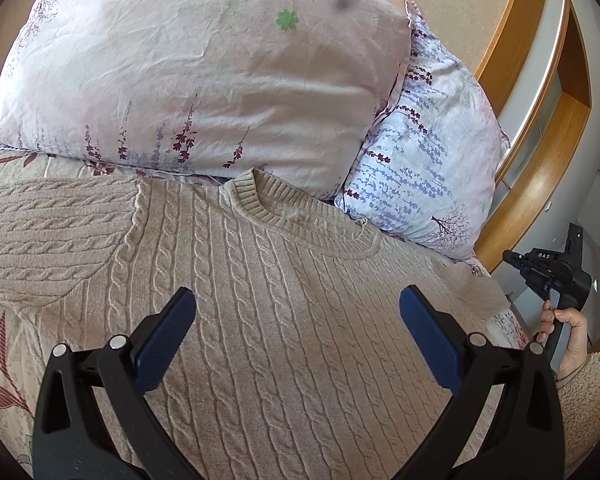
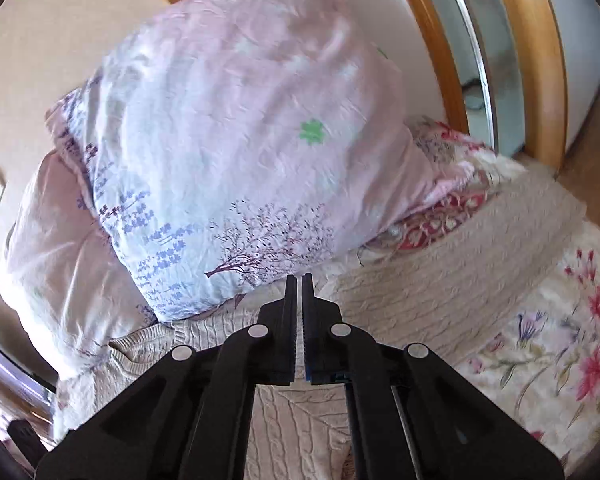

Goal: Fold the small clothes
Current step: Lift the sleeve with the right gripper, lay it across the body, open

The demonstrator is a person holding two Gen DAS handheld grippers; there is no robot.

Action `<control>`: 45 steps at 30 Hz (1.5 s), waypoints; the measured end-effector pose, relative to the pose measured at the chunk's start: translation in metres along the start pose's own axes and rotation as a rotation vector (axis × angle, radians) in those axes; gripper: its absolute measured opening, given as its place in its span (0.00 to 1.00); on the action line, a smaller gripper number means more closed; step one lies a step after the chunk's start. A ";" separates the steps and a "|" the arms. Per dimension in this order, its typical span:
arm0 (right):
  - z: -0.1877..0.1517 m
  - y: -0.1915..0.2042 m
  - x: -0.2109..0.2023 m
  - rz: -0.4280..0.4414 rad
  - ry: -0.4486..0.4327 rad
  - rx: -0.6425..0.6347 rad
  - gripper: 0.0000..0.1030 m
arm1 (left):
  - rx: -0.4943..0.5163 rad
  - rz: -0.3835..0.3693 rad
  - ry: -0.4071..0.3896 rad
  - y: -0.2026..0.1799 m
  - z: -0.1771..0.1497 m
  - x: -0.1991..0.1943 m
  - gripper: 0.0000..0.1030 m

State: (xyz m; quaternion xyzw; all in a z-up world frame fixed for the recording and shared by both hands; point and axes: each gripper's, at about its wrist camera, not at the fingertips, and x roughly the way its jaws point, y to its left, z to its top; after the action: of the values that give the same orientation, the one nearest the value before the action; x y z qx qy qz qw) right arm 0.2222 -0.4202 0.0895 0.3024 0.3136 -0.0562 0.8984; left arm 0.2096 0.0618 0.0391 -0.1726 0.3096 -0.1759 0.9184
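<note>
A beige cable-knit sweater (image 1: 260, 264) lies flat on the bed, its ribbed collar (image 1: 300, 212) toward the pillows and one sleeve (image 1: 48, 236) spread to the left. My left gripper (image 1: 298, 308) is open and empty, held above the sweater's chest. In the right wrist view the sweater (image 2: 440, 280) lies below and ahead, with its other sleeve reaching right. My right gripper (image 2: 299, 280) is shut with nothing between its fingers, above the sweater near the pillow. It also shows in the left wrist view (image 1: 548, 268), held by a hand at the bed's right side.
Two floral pillows (image 1: 204, 76) (image 1: 424, 160) lean against the wall behind the collar. A flowered bedspread (image 2: 560, 340) covers the bed. A wooden bed frame (image 1: 540, 128) and mirrored wardrobe (image 2: 500, 60) stand to the right.
</note>
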 end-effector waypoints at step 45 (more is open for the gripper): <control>-0.100 0.074 0.052 0.201 0.356 -0.183 0.30 | -0.117 -0.041 0.058 0.022 0.001 0.008 0.98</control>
State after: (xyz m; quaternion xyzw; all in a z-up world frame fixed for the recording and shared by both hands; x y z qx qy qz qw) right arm 0.2325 -0.2976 0.0346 0.2547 0.4390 0.1166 0.8537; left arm 0.2209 0.0777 0.0266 -0.2274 0.3422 -0.1813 0.8935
